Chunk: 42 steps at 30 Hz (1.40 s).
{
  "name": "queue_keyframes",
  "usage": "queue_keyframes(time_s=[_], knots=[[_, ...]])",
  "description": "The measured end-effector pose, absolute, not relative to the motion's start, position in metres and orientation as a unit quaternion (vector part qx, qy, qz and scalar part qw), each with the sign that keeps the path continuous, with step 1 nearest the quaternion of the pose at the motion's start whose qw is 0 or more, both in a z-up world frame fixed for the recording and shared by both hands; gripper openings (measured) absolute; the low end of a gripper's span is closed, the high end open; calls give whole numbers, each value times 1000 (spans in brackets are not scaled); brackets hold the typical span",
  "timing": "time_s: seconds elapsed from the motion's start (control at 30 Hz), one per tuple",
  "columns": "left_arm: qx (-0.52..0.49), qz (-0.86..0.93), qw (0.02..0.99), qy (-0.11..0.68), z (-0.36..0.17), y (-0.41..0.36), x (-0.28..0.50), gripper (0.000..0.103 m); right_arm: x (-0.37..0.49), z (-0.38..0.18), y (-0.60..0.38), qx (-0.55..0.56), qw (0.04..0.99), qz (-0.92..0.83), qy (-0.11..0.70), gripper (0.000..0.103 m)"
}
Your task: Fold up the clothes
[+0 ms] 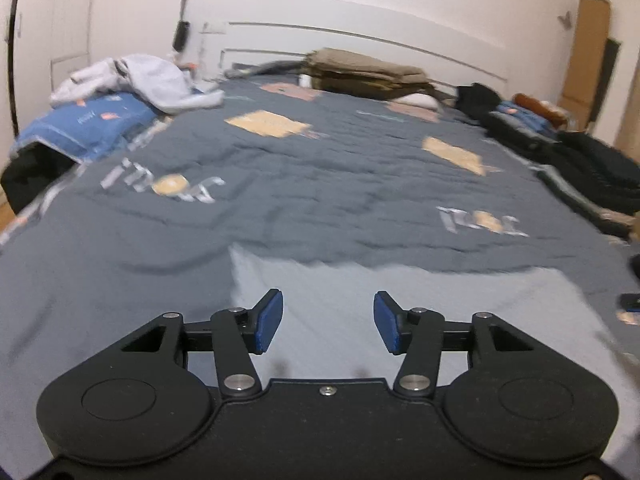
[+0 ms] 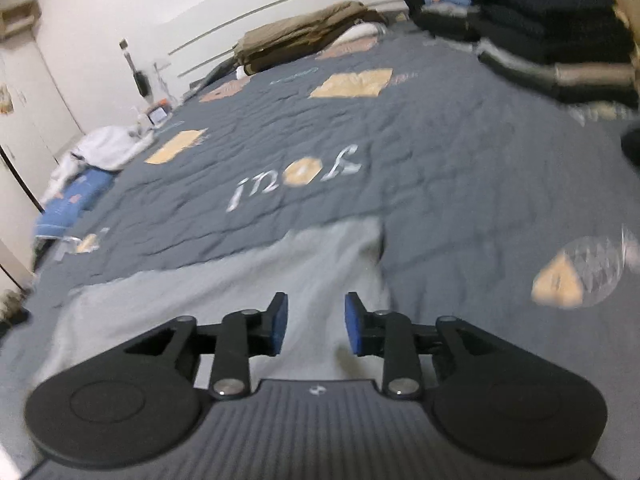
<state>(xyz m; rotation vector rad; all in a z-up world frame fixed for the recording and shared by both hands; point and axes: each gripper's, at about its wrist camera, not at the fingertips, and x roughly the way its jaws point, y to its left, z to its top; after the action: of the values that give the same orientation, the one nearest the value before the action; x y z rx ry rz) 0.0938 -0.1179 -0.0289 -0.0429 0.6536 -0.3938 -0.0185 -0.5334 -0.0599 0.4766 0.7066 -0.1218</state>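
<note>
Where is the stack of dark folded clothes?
The stack of dark folded clothes sits on the bed's far right edge in both views, right of the olive pile by the headboard.

A garment (image 1: pixel 400 300) lies flat on the bed (image 1: pixel 320 168) near its front edge. Folded stacks (image 2: pixel 552 40) sit at the far right, loose clothes (image 1: pixel 136 80) far left.

Each wrist camera sat behind its tongs, angled down and close over the bed (image 1: pixel 304 184) toward the headboard (image 1: pixel 360 36). The right view was rolled. Both shared the pale grey garment (image 1: pixel 400 312), the quilt and the khaki pile (image 2: pixel 304 36).
</note>
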Motion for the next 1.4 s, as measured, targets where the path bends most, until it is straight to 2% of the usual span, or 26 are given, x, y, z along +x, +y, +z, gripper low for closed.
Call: queue_keyframes(time_s=[0.13,0.27,0.47,0.7,0.83,1.0,1.4], knots=[[-13,-219,920,325,-34,-132,54,55,-47,-58,-506,254,906,-24,337,35],[-10,-226,918,325,-41,-138,29,60,-65,-58,-476,229,913,-23,338,36],[-28,-224,920,321,-49,-133,-3,81,-84,-67,-447,240,907,-11,346,36],[-46,-208,917,339,-67,-114,-27,81,-95,-64,-415,237,909,13,344,37],[-19,-192,924,330,-69,-107,-39,88,-100,-64,-392,215,913,30,344,38],[-40,-185,925,328,-69,-92,-44,88,-101,-62,-369,194,918,43,343,39],[-200,-139,905,349,-88,-47,-33,88,-92,-68,-349,193,917,56,344,42]])
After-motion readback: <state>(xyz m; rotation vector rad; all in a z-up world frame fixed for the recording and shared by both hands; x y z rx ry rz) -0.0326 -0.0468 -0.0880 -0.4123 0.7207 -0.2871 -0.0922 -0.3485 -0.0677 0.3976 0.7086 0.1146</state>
